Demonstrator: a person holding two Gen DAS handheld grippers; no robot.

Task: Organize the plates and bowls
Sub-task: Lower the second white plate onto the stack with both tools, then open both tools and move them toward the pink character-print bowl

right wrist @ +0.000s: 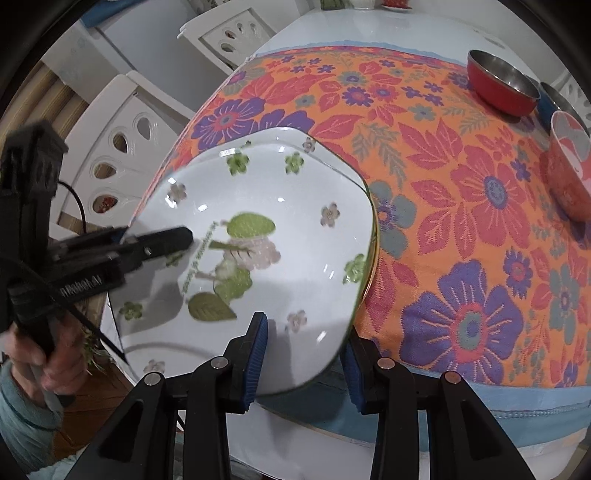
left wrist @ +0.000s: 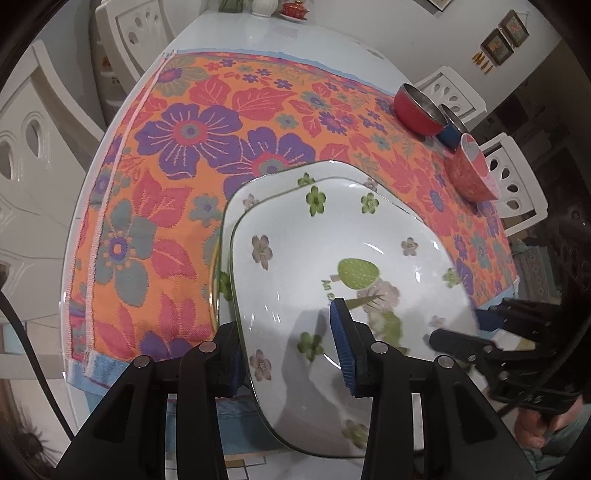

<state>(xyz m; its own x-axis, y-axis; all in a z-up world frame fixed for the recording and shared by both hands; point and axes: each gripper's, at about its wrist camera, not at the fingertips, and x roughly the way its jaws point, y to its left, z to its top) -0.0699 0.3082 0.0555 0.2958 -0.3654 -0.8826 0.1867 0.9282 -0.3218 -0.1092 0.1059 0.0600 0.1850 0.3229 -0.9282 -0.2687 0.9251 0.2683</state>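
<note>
A white square plate with green flowers (left wrist: 332, 243) is held tilted above another white plate (left wrist: 273, 177) on the floral cloth. My left gripper (left wrist: 291, 350) is shut on the top plate's near-left rim; it also shows in the right wrist view (right wrist: 147, 243). My right gripper (right wrist: 303, 358) is shut on the same plate (right wrist: 258, 229) at its near-right rim, and shows at the right of the left wrist view (left wrist: 465, 332). A red metal bowl (left wrist: 417, 107), a blue bowl (left wrist: 450, 129) and a red patterned bowl (left wrist: 474, 173) stand at the far right.
The orange floral cloth (left wrist: 177, 177) covers a white table (left wrist: 258, 37). White chairs (left wrist: 133, 33) stand around it. A teapot and small dishes (left wrist: 291, 9) sit at the far end. The table's front edge (right wrist: 480, 398) is close to me.
</note>
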